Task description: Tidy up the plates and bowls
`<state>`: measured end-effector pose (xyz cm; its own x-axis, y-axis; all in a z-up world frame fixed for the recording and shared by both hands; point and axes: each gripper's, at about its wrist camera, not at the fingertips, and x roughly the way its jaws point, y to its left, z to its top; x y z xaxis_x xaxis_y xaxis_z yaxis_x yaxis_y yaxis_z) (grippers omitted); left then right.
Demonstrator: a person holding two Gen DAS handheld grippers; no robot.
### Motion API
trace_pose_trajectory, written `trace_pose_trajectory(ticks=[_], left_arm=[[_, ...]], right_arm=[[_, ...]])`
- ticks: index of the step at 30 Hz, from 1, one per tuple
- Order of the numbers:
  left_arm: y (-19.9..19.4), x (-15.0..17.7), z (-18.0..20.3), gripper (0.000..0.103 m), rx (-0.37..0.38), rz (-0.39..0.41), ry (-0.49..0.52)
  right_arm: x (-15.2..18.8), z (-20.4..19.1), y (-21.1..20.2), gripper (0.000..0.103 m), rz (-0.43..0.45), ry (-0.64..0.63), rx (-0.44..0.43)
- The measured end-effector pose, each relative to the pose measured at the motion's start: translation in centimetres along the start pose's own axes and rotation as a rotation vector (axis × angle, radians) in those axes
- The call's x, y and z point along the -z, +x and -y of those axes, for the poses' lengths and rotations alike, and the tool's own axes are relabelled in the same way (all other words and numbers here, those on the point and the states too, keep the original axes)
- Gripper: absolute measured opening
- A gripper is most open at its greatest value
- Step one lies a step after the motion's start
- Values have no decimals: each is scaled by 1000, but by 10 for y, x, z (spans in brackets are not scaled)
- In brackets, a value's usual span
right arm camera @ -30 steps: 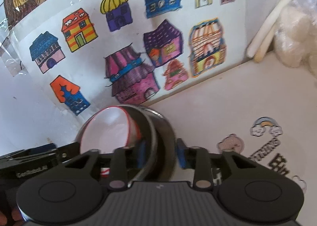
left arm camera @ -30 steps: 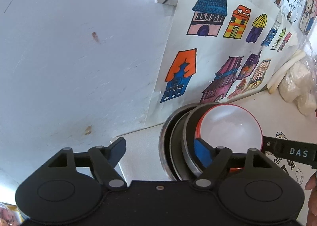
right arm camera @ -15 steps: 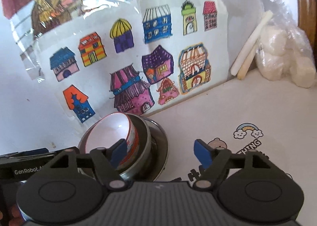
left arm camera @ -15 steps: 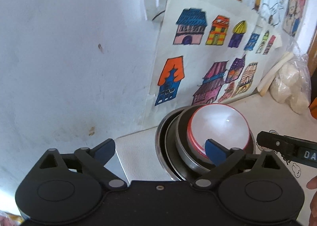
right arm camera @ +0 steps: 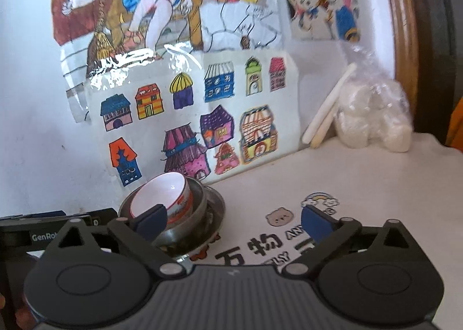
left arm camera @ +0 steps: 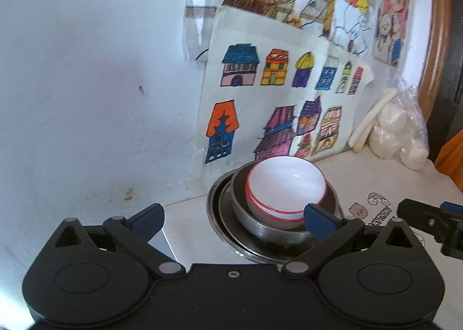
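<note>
Nested stack (left arm camera: 275,214), white bowl (left arm camera: 286,185) on top, sits ahead-right of left gripper (left arm camera: 233,214) and ahead-left of right gripper (right arm camera: 234,218); both jaws opening, nothing between, roughly equally near.

A pale table (right arm camera: 332,173) with cartoon prints carries a steel plate (left arm camera: 231,239) by the wall; a plastic bag (right arm camera: 373,121) lies at the far corner

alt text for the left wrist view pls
A white bowl with red stripes sits nested in a steel bowl on a steel plate, by a drawing of houses. The left gripper is opening, nothing between its jaws.
</note>
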<state>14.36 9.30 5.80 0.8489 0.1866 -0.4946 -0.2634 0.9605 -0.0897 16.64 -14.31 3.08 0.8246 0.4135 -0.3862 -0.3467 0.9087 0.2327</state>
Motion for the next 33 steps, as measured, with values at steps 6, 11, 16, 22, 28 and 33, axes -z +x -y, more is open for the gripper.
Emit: trace_pose_trajectory(ticks=[6,11,16,22,28,33], left_arm=[[-18,20,5,102,13,62,47],[-33,34,4,102,17,108,57],[-51,46,1,102,19,135,44],[-66,62,4,102,26,159,83],[-76,78,6,102,44,160,111],[-84,90,10,102,71,172,144]], right_arm=[[23,3,-31,103,49,12,57],[38,5,-53,103,94,20,92],[53,8,-74,103,129,59,127],[67,10,-89,103,126,66,191],[86,7,-102,103,121,75,219],[100,2,-115,103,146,75,253]])
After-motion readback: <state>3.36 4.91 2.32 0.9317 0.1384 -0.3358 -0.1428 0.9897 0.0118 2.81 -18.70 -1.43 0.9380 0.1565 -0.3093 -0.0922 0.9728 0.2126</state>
